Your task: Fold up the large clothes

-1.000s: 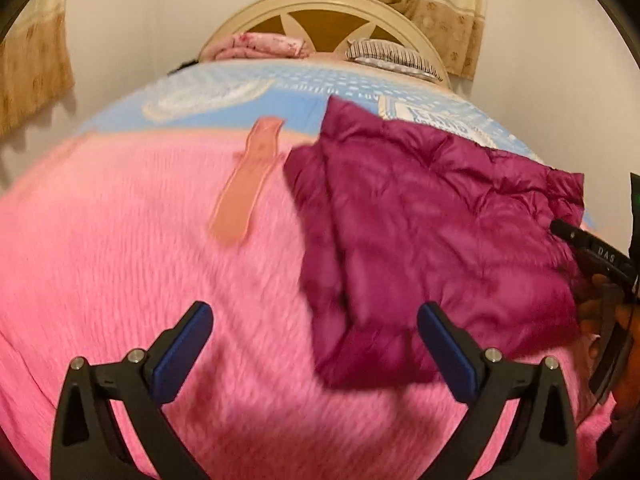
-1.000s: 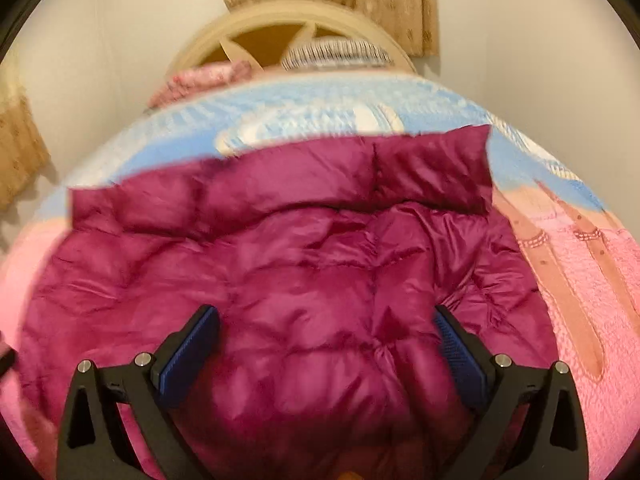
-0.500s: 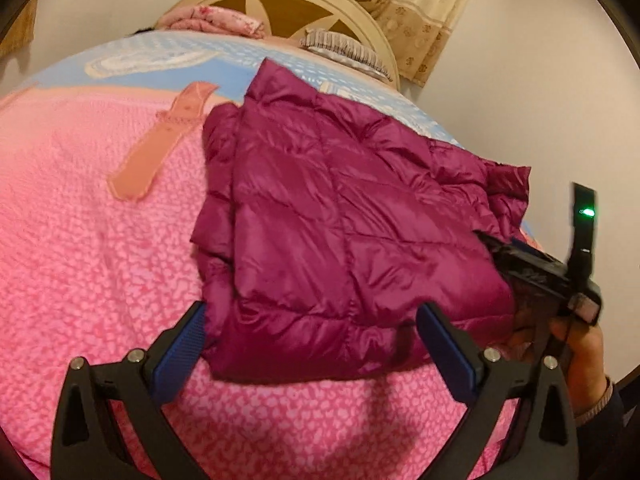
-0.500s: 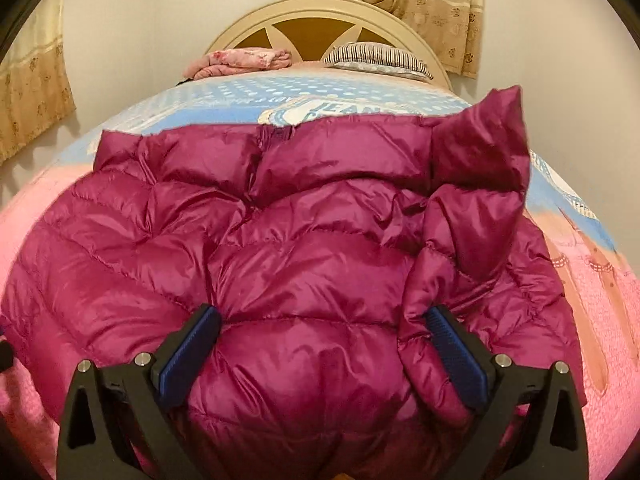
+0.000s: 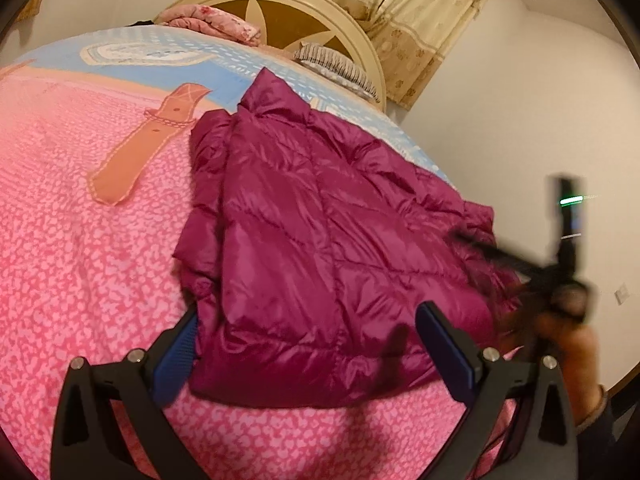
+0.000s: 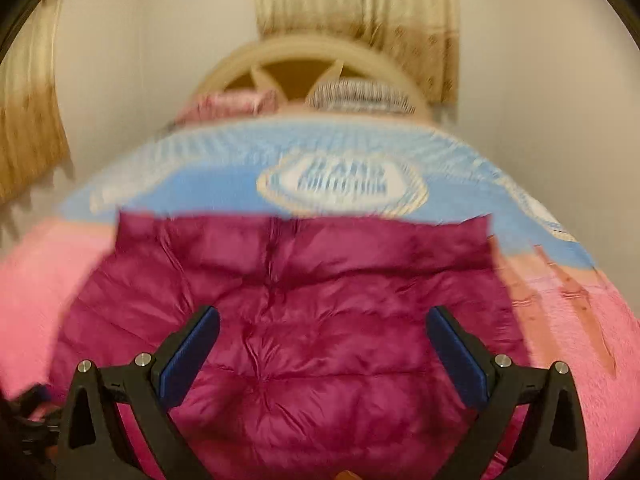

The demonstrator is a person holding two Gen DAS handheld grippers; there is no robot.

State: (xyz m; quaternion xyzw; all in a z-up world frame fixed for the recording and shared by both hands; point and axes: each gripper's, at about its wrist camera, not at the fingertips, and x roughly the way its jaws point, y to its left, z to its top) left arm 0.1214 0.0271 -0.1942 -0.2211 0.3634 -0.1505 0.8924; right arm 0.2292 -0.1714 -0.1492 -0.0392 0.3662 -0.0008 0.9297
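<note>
Bedroom, warm lamplight. Pink bedspread (image 5: 100, 264) with a blue band toward the arched headboard (image 5: 280, 4); striped pillow (image 5: 336, 66) and a folded pink blanket (image 5: 216, 24) lie against that headboard.

Magenta puffer jacket (image 5: 320, 248) lies on the bedspread on the foot side of the blue band, well short of the headboard, its collar end just reaching the blue. It looks partly folded, with a doubled layer along its left edge.

Left gripper (image 5: 306, 340): jaws spread wide, straddling the hem nearest the foot of the bed, clamping nothing. Right gripper (image 6: 322, 346): also spread wide, over the jacket's middle, nothing between the pads. That view is smeared with motion blur.

Handling, my guess: light, soft, springy. Down fill will puff back and undo a crease unless pressed flat. Shell looks glossy, so likely slippery; a shallow pinch on a single quilted panel may slide off. Better to take hold at a stitched hem or seam corner, biting through both layers.
</note>
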